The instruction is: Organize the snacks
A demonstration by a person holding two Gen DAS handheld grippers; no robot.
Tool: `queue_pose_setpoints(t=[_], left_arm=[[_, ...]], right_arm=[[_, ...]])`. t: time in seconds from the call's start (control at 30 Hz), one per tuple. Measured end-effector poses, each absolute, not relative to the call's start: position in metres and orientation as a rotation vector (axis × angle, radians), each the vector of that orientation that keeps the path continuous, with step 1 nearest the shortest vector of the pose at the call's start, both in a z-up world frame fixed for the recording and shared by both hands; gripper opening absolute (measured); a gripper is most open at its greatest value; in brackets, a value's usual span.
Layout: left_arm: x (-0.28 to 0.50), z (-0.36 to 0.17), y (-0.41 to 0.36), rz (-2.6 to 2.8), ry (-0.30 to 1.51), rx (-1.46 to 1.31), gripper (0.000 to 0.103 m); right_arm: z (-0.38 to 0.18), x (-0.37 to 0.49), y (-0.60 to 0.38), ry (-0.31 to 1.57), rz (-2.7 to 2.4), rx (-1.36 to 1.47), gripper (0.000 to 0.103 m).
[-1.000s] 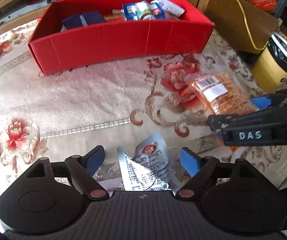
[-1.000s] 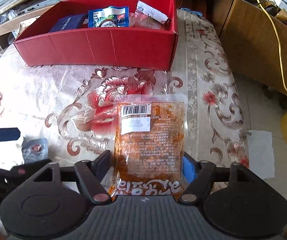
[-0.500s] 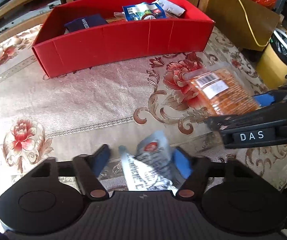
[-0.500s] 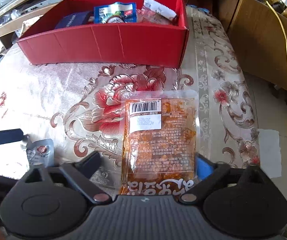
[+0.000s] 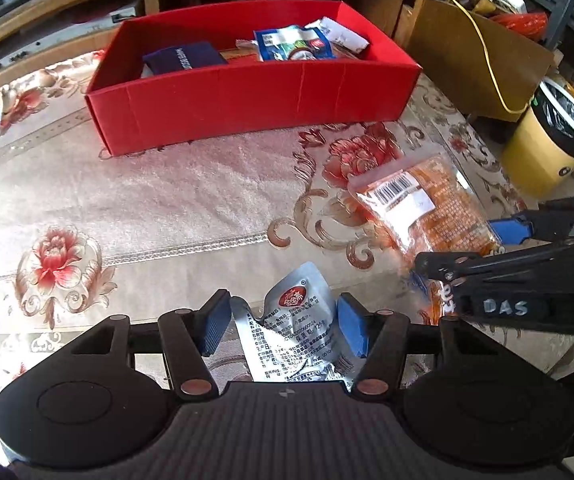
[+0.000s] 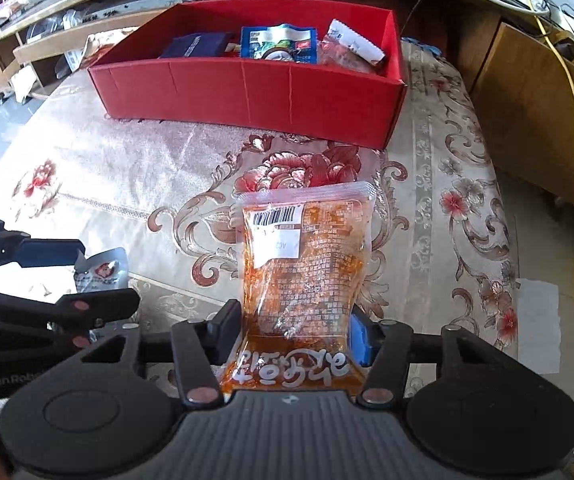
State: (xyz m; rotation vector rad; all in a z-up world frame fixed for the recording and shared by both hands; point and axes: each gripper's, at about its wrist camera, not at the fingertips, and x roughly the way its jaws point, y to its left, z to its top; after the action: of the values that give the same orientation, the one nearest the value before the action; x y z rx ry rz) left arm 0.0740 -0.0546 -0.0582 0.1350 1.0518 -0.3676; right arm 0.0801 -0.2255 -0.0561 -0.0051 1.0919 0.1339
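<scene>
Both our jaws have just been closing, left gripper [image 5: 283, 328] pinching the silver packet [image 5: 295, 332], right gripper [image 6: 293, 338] pinching the orange pouch [image 6: 307, 256], ready for the red box [image 5: 247, 96]

The box [image 5: 247, 92] sits at the far side of the surface [image 5: 147, 208] with packets inside; nearer, the foil pouch [image 5: 299, 332] lies left of the sauce packet [image 5: 427, 208].

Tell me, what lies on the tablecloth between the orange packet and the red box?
Nothing: in the right wrist view, only bare floral tablecloth lies between the orange packet, held by the right gripper, and the red box.
</scene>
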Motion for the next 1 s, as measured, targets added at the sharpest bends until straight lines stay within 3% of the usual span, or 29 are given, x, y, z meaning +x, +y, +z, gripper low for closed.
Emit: queue_pose_setpoints(t=[0.03, 0.17, 0.27, 0.43, 0.57, 0.67, 0.7, 0.8, 0.97, 1.0], left_arm=[[0.074, -0.057, -0.054, -0.367, 1.049, 0.130, 0.065], [0.075, -0.058, -0.055, -0.368, 1.053, 0.130, 0.065], [0.077, -0.061, -0.056, -0.369, 1.067, 0.127, 0.066], [0.078, -0.064, -0.056, -0.378, 1.084, 0.137, 0.066], [0.077, -0.069, -0.058, -0.379, 1.097, 0.154, 0.069], [0.075, -0.070, -0.061, -0.383, 1.093, 0.173, 0.066], [0.074, -0.069, -0.061, -0.391, 1.091, 0.170, 0.063], [0.073, -0.064, -0.059, -0.418, 1.086, 0.140, 0.048], [0.072, -0.060, -0.059, -0.417, 1.072, 0.136, 0.044], [0.073, -0.059, -0.058, -0.413, 1.071, 0.131, 0.044]], right_arm=[[-0.054, 0.080, -0.228, 1.086, 0.133, 0.009, 0.046], [-0.055, 0.084, -0.235, 1.095, 0.131, 0.053, 0.046], [-0.058, 0.088, -0.240, 1.110, 0.114, 0.098, 0.055], [-0.062, 0.092, -0.234, 1.124, 0.136, 0.063, 0.086], [-0.075, 0.093, -0.220, 1.141, 0.131, -0.049, 0.089], [-0.072, 0.091, -0.225, 1.137, 0.122, -0.022, 0.079], [-0.070, 0.090, -0.227, 1.129, 0.116, -0.020, 0.071], [-0.066, 0.086, -0.231, 1.122, 0.126, 0.001, 0.064], [-0.055, 0.080, -0.233, 1.097, 0.141, 0.024, 0.057], [-0.054, 0.080, -0.233, 1.090, 0.143, 0.034, 0.051]])
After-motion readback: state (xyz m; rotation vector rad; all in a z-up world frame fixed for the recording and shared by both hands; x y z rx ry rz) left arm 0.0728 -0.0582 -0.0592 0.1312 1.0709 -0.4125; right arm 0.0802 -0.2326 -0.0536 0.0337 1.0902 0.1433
